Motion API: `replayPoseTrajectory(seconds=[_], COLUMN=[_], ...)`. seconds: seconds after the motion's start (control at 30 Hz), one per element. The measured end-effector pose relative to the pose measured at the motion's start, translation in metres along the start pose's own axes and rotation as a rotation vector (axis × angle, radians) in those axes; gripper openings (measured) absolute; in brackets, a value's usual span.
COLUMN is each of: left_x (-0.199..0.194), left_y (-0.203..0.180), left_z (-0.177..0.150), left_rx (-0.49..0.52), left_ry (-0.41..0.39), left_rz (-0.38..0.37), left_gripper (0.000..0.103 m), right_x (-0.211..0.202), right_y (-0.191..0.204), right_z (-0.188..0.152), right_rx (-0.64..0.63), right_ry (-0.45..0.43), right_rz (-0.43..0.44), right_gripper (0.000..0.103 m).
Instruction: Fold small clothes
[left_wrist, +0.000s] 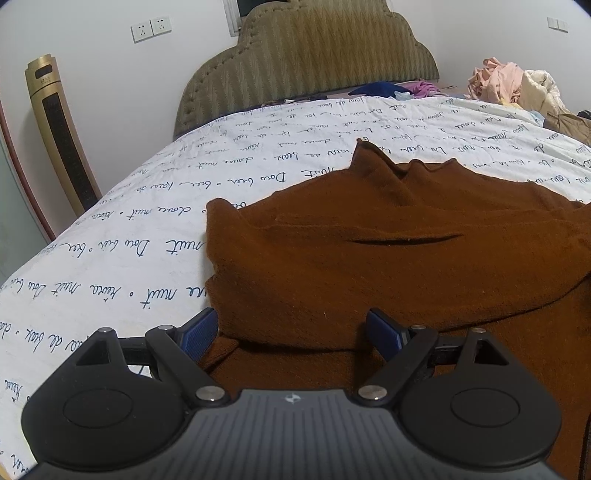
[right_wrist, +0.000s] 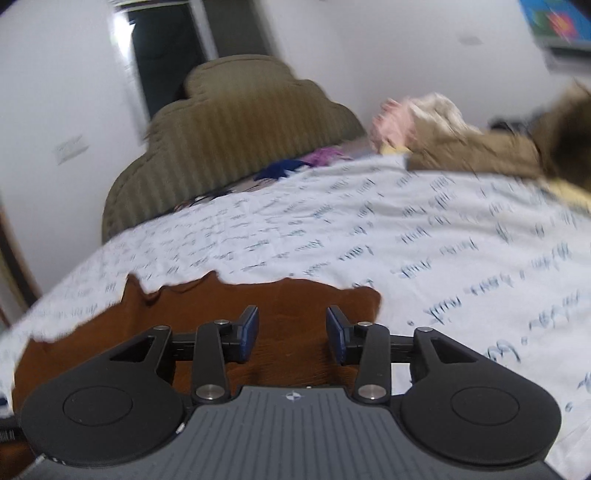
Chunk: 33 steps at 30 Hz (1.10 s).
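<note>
Brown garment (left_wrist: 388, 258) lay spread on the bed (left_wrist: 129, 236), left hand-held gripper (left_wrist: 291, 332) released wide over its near edge, right hand-held gripper (right_wrist: 291, 332) unclenched above its cloth, gripping nothing.

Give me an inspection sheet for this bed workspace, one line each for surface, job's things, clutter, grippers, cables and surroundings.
Surface: bed cover, white with blue script, smooth where bare.
Job's things: brown garment spread on the cover, partly folded, its left edge doubled over.
Clutter: clothes pile at the far right; blue and purple items by the headboard.
Grippers: left gripper open wide over the garment's near edge; right gripper open, nothing between the pads, view blurred.
Cables: nothing seen.
Surroundings: padded headboard, wall sockets, gold tower unit, dark window.
</note>
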<state>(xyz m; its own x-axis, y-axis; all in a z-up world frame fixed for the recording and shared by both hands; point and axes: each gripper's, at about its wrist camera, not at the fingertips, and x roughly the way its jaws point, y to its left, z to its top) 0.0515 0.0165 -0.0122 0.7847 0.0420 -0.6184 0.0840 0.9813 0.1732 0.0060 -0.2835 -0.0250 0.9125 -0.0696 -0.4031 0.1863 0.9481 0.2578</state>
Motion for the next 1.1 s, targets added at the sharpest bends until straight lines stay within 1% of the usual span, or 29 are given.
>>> replayPoseTrajectory(seconds=[0.07,0.1,0.17,0.2,0.23,0.3,0.33,0.37,0.47,0.53,0.57,0.67,0.83,0.93,1.1], left_x=[0.000,0.000,0.000,0.000,-0.001,-0.003,-0.006,-0.010,-0.021,-0.027,-0.029,-0.032,-0.030,-0.031,-0.038], left_y=[-0.001,-0.001,-0.001,0.000,0.000,0.002,0.003,0.005,0.014,0.026,0.034,0.063,0.097,0.105,0.103], left_z=[-0.001,-0.001,-0.002,-0.002,-0.002,-0.003,-0.004,-0.006,-0.017,-0.025,-0.029,-0.039,-0.054,-0.062,-0.072], left_rx=[0.004,0.004,0.003,0.001,-0.001,-0.008,-0.012,-0.014,-0.004,-0.009,-0.022,-0.075,-0.125,-0.132,-0.111], left_ry=[0.000,0.000,0.000,0.001,0.002,0.004,0.000,-0.007,-0.026,-0.032,-0.033,-0.013,0.019,0.026,0.034], left_rz=[0.000,-0.001,-0.004,-0.005,-0.007,-0.014,-0.018,-0.022,-0.012,-0.008,-0.016,-0.067,-0.117,-0.158,-0.255], left_gripper=[0.088,0.088,0.088,0.088,0.088,0.088,0.088,0.088,0.088,0.088,0.088,0.088,0.088,0.088,0.088], right_x=[0.004,0.009,0.019,0.020,0.018,0.010,0.005,0.002,-0.011,-0.022,-0.028,-0.043,-0.060,-0.070,-0.092], right_y=[0.007,0.008,0.007,0.006,0.005,0.003,0.003,0.004,0.005,0.002,0.000,-0.007,-0.017,-0.030,-0.049], right_z=[-0.003,-0.004,-0.008,-0.010,-0.012,-0.013,-0.013,-0.013,-0.014,-0.014,-0.015,-0.019,-0.034,-0.044,-0.059], right_rx=[-0.051,-0.069,-0.091,-0.092,-0.086,-0.072,-0.074,-0.086,-0.121,-0.119,-0.110,-0.101,-0.086,-0.058,-0.034], right_ry=[0.037,0.070,0.128,0.137,0.132,0.115,0.107,0.105,0.099,0.100,0.105,0.129,0.207,0.250,0.304], right_rz=[0.004,-0.006,-0.050,-0.064,-0.067,-0.053,-0.042,-0.031,-0.031,0.006,0.034,0.108,0.157,0.166,0.187], right_gripper=[0.064,0.067,0.069,0.069,0.069,0.074,0.079,0.080,0.080,0.083,0.086,0.093,0.095,0.095,0.090])
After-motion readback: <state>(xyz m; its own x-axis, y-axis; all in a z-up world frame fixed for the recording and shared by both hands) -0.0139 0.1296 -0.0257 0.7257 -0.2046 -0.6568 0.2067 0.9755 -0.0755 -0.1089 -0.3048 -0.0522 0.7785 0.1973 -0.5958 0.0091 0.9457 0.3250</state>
